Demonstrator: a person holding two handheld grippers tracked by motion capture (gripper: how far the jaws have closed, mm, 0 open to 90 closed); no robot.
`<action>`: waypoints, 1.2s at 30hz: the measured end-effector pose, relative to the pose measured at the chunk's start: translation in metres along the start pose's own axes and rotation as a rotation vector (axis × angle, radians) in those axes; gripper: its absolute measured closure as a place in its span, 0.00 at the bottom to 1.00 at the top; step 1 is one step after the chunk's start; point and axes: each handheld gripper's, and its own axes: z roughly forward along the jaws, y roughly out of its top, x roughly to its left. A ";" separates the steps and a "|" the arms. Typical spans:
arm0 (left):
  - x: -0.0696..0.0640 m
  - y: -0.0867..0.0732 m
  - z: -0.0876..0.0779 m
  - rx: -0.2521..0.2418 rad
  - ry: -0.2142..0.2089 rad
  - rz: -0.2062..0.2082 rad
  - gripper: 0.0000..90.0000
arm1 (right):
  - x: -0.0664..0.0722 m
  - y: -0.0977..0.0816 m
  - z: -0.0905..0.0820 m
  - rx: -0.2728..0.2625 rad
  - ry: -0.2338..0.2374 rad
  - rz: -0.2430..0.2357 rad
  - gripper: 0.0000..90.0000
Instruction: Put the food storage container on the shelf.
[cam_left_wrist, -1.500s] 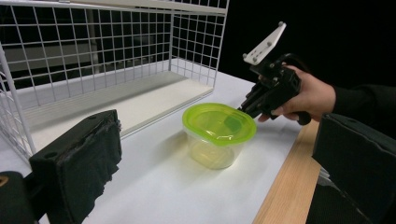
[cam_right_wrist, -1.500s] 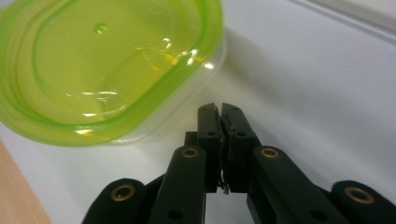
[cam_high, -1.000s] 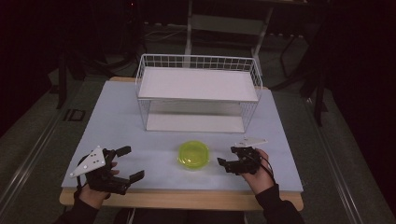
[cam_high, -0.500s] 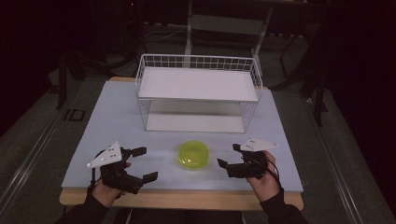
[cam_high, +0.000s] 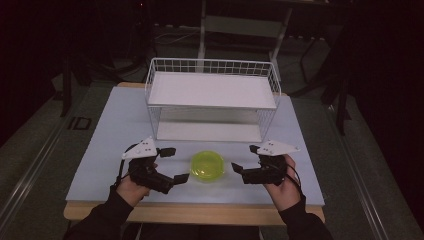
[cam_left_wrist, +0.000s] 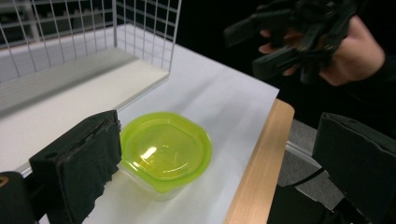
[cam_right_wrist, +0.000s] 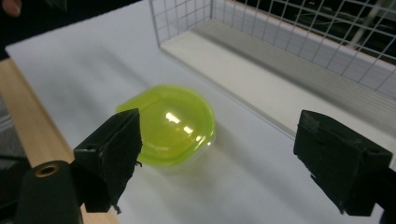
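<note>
Dark room up high: white counter (cam_high: 115, 145), wire rack (cam_high: 212, 95) behind, lidded green tub (cam_high: 207, 166) between left claw (cam_high: 172, 165) and right claw (cam_high: 244, 162), both wide open, empty. Left gripper view: tub (cam_left_wrist: 163, 151) ahead. Right gripper view: tub (cam_right_wrist: 170, 125) framed; approach stage, closing in comes next.

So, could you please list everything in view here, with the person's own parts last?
Container: one, clear with a yellow-green lid on, near the table's front edge, between the two grippers.
Wire rack: one, white, two shelves, standing at the back of the table.
Table: one, pale top with a wooden front edge.
Left gripper: one, black with a grey plate, left of the container, jaws open.
Right gripper: one, black with a grey plate, right of the container, jaws open.
Hands: two, in dark sleeves.
</note>
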 end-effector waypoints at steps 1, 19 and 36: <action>0.001 0.002 0.003 0.005 0.009 -0.006 0.02 | 0.000 0.002 0.001 0.008 0.006 0.016 0.16; 0.033 -0.013 0.053 0.148 0.115 -0.223 0.10 | -0.003 -0.003 0.053 0.101 0.033 0.202 0.17; 0.051 -0.043 0.064 0.218 0.151 -0.406 0.32 | -0.003 -0.019 0.081 0.217 0.010 0.410 0.42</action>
